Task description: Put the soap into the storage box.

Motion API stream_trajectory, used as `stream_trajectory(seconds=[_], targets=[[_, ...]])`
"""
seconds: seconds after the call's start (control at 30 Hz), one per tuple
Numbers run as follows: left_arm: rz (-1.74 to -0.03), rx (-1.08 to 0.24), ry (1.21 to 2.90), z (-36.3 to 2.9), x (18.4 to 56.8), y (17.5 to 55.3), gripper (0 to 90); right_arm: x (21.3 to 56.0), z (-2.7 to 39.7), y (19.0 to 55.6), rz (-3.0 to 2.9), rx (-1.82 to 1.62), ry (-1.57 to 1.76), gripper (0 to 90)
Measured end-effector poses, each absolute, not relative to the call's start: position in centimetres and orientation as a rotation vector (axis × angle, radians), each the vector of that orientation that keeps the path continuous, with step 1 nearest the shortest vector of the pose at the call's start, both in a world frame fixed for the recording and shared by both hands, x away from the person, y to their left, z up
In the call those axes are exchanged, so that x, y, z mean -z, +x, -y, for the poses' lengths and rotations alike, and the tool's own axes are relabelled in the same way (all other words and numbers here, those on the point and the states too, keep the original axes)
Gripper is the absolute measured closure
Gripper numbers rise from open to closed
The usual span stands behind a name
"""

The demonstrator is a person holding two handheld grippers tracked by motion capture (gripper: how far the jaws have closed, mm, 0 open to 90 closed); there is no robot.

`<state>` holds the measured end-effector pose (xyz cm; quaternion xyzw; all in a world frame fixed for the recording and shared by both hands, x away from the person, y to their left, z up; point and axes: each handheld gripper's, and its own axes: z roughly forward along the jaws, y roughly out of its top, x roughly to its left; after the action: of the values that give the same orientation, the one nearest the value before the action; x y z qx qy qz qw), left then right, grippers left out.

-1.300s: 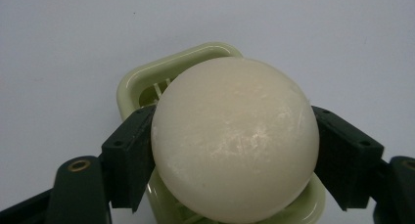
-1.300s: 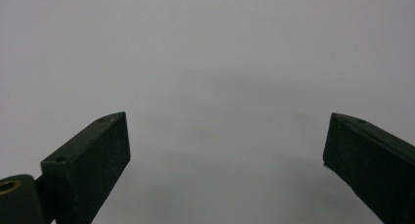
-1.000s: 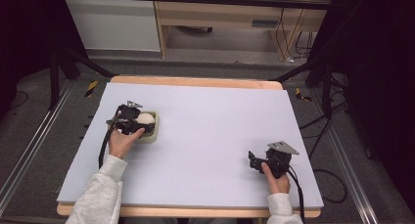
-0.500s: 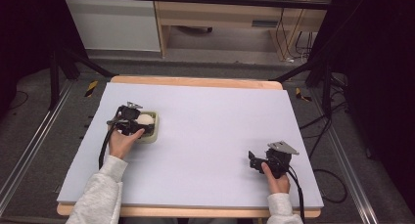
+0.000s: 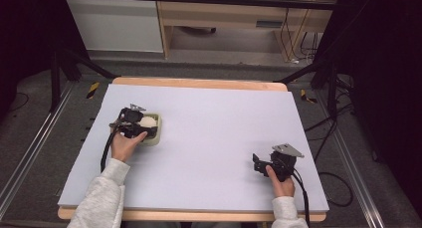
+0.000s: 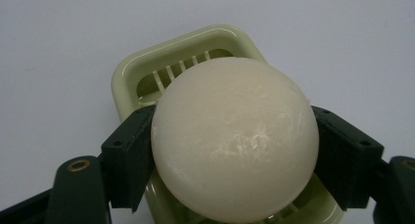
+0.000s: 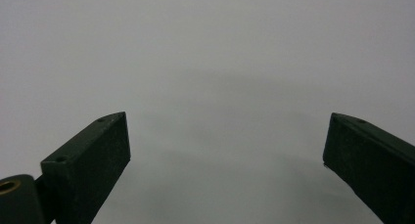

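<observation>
right gripper [image 7: 227, 150], jaws spread wide, over seemingly bare grey surface [image 7: 210, 57]

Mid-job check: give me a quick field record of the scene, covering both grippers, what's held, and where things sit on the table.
left gripper: shut on the white soap, jaws on either side
white soap: round, above the green soap dish
green soap dish: slotted, on the table's left part
right gripper: open, nothing between jaws, over bare surface
table: pale mat on wooden top

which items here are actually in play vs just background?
In play:
- left gripper, shut on the white ball
- pale green slotted tray under the ball

Background:
- right gripper, open over bare table
- shelving and cables behind the table
</observation>
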<state>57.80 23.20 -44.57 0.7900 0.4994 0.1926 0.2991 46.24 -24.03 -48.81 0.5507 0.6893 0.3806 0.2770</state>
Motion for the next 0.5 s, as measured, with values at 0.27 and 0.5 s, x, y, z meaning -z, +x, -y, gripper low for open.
stream_trajectory(seconds=[0.27, 0.5], targets=[[-1.332, -0.515, 2.068, -23.44, 44.34, 57.68, 23.4, 48.8, 24.03, 46.24, -1.85, -1.02, 1.48, 3.9], [-1.319, -0.529, 2.057, -23.43, 43.93, 57.28, 21.7, 48.8, 24.03, 46.23, -1.85, -1.021, 1.48, 3.9]])
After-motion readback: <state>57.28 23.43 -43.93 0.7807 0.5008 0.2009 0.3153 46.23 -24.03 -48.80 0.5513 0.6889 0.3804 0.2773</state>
